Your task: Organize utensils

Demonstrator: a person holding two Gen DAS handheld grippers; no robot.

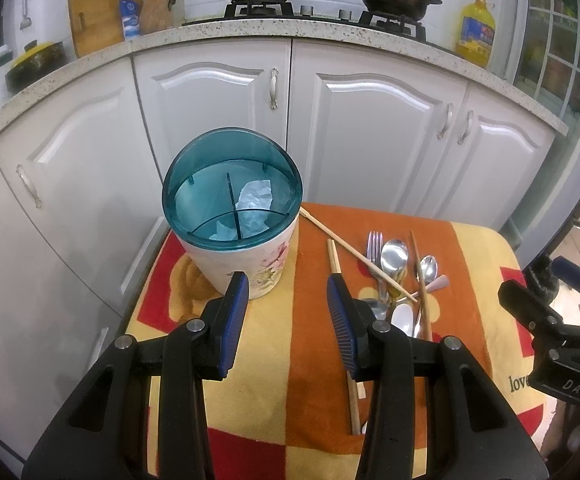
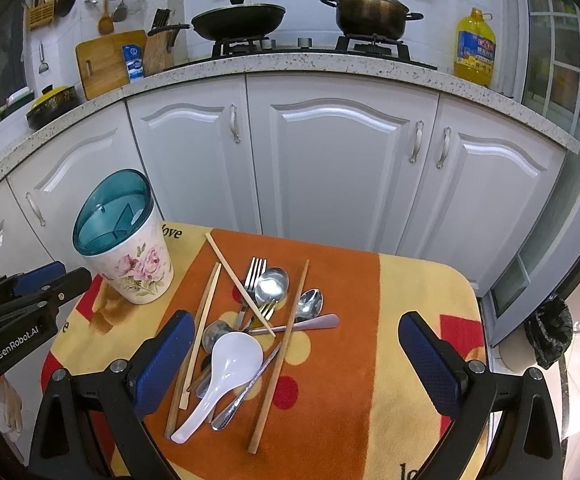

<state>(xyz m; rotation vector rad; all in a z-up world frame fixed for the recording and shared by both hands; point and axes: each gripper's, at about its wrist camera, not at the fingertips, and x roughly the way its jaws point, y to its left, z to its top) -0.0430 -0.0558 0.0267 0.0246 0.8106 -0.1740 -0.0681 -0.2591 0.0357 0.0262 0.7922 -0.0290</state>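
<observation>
A floral utensil holder (image 1: 250,264) with a divided teal top (image 2: 110,216) stands at the far left of the cloth-covered stool (image 2: 409,320); crumpled paper lies inside it. My left gripper (image 1: 290,300) hovers open just in front of the holder, nothing between its fingers. A loose pile lies on the orange stripe: a white ceramic spoon (image 2: 230,368), a fork (image 2: 254,276), metal spoons (image 2: 272,284) and several wooden chopsticks (image 2: 282,352). My right gripper (image 2: 297,344) hangs wide open above the near end of this pile, its pads clear of everything.
White cabinet doors (image 2: 337,168) close off the space behind the stool, under a speckled counter with a wok (image 2: 238,20), a pot (image 2: 369,12) and an oil bottle (image 2: 474,48). A black bin bag (image 2: 549,336) sits on the floor at the right.
</observation>
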